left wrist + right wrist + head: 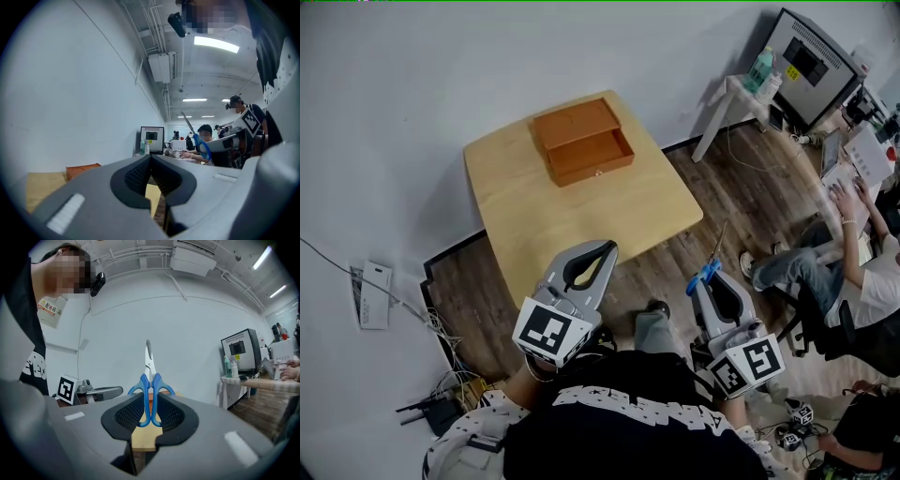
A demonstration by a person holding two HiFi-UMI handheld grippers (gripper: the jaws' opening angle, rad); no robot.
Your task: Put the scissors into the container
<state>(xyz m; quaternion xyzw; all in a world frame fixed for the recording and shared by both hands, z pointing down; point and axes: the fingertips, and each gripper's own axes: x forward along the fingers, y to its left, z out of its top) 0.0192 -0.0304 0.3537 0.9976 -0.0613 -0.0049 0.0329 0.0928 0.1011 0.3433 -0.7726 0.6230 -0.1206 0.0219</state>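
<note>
Right tongs (pixel 150 401) are clamped on the blue-handled scissors with steel blades (pixel 149 365), and it's a tidy grip: both handle loops are squeezed between the ribbed pads, and the closed blades stick straight out past the tips. From the head view those right tongs (pixel 710 281) hang over the dark wood-plank floor (pixel 694 234), just off the near right corner of the pale wooden table (pixel 581 220), with the blue handles (pixel 706 273) showing at the tips and the thin blades pointing ahead.

Over to the other side: the left tongs (pixel 151 161) have their pads pressed together at the tips, nothing between them. In the head view the left tongs (pixel 589 267) sit over the near edge of the table.

The target, an orange-brown wooden box with its lid open (pixel 584 142), stands near the far side of the table, well apart from both tongs; its tray faces up and the lid lies flat behind it. So the scissors are up in the air in the right tongs, not in the box. The left gripper view catches the box (pixel 82 169) low at the left, and the scissors (pixel 202 146) out to the right.

Off to the right a seated person (pixel 862 267) works at a desk, and a dark computer monitor (pixel 807 62) stands on a small white stand by the wall
</note>
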